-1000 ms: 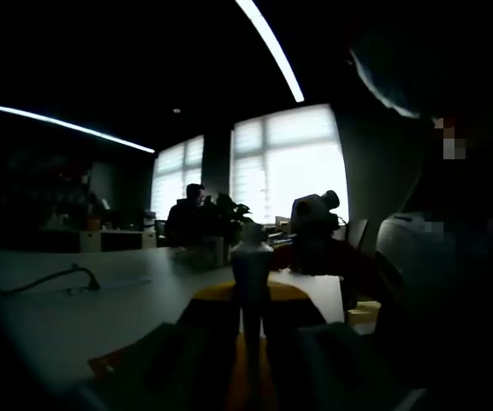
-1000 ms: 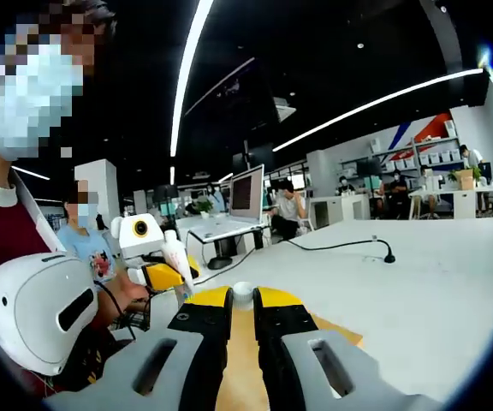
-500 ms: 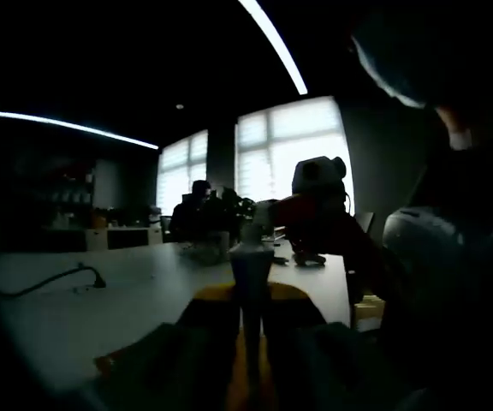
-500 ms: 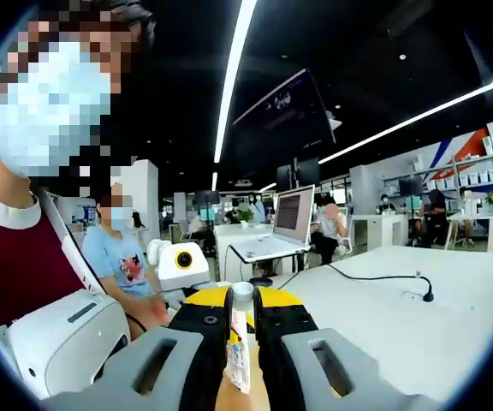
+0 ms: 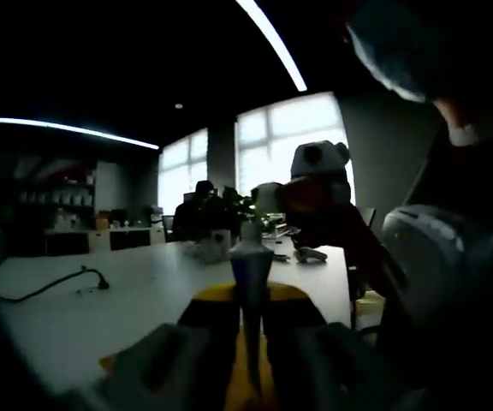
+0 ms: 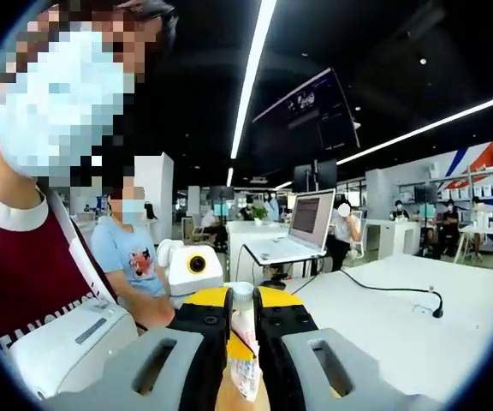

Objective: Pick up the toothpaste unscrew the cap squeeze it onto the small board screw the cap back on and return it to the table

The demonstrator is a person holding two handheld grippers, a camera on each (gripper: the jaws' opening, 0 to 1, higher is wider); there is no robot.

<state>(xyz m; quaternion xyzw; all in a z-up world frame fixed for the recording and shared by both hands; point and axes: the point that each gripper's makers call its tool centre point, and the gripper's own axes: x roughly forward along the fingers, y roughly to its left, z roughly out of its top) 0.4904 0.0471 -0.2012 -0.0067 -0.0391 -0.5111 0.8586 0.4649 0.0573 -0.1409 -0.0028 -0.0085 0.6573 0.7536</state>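
The toothpaste (image 5: 251,278) stands upright, pinched between the jaws of your left gripper (image 5: 248,321) above the white table (image 5: 101,312), while your right gripper (image 6: 242,321), beside the tube (image 6: 245,364), has its jaws pressed onto the white cap (image 6: 242,292) at the top.

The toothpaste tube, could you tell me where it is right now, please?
In the left gripper view the toothpaste tube stands upright, clamped in the left gripper, above the white table.
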